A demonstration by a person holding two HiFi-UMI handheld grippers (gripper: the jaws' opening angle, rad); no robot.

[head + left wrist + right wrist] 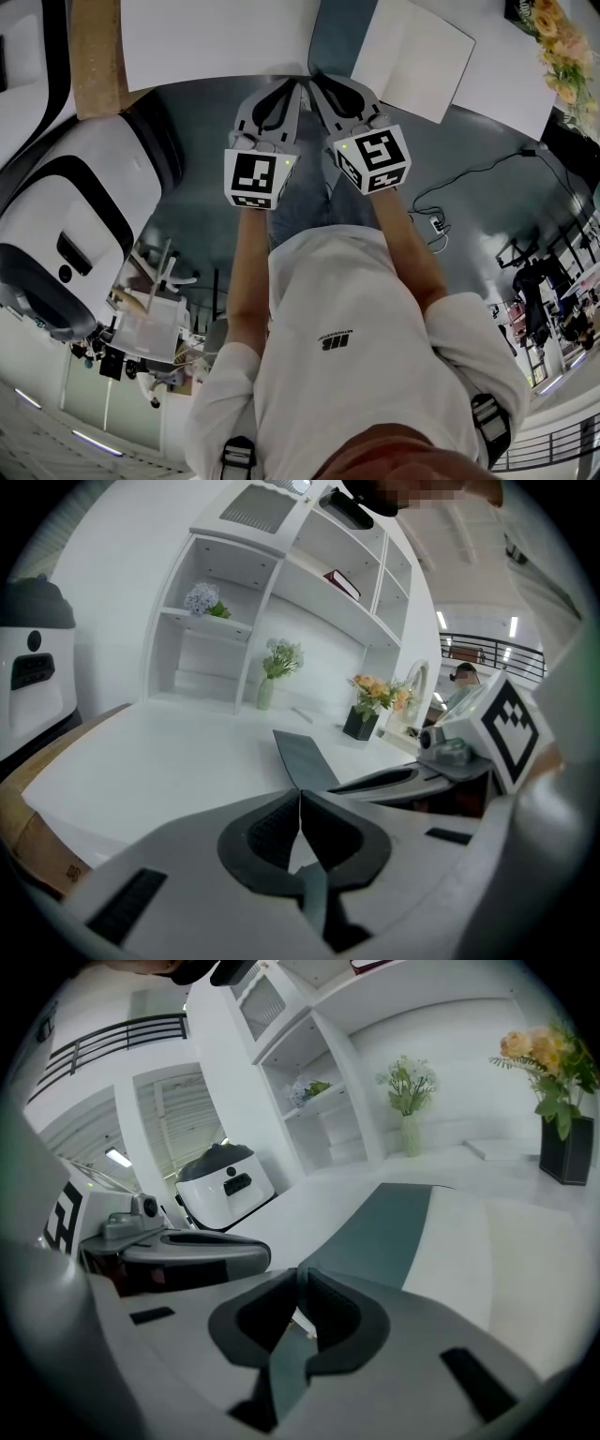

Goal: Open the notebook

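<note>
The notebook (339, 36) lies on the white table (216, 37). It shows as a dark teal cover (384, 1227) with a white leaf (412, 58) along its right side. In the left gripper view only the dark cover (305, 758) shows. Both grippers hang side by side at the table's near edge, tips close together just short of the cover. My left gripper (300, 797) is shut, pads touching, with nothing between them. My right gripper (300, 1274) is shut too, its tips at the cover's near edge. Whether they pinch that edge I cannot tell.
A large white and black machine (84, 216) stands left of the table, with a cardboard strip (98, 52) beside it. At the back are a white shelf unit (281, 583), a vase of flowers (410, 1115) and a black planter (567, 1147). A cable and power strip (436, 223) lie on the floor.
</note>
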